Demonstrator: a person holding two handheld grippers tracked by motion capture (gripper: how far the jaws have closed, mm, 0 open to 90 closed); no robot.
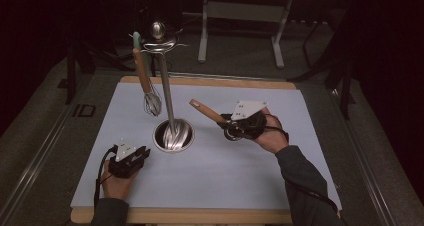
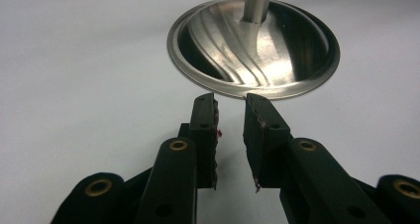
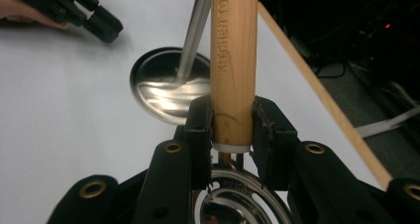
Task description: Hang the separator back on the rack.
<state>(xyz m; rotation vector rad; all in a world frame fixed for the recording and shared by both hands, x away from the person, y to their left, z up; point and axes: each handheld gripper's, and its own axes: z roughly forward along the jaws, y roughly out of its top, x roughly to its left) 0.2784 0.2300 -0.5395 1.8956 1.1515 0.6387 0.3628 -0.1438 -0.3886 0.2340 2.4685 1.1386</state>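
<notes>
A steel utensil stand rises from its round base [image 1: 173, 136] [image 2: 255, 45] [image 3: 166, 92] at the middle of the white mat, its pole [image 1: 165, 83] ending in hooks. A whisk [image 1: 150, 98] with a wooden handle hangs from one hook. My right gripper [image 1: 226, 122] [image 3: 232, 112] is to the right of the base, shut on the wooden handle [image 1: 205, 111] [image 3: 233, 50] of a utensil whose perforated metal head [image 3: 237, 199] lies close behind the jaws. The handle points up and left toward the stand. My left gripper [image 1: 144, 154] [image 2: 230, 102] rests low at the base's left front, open and empty.
The white mat [image 1: 225, 176] covers a wooden table with its edge [image 1: 200, 216] showing at the front. Metal frame legs [image 1: 202, 41] stand on the floor behind the table. The left gripper [image 3: 106, 26] also appears beyond the base in the right gripper view.
</notes>
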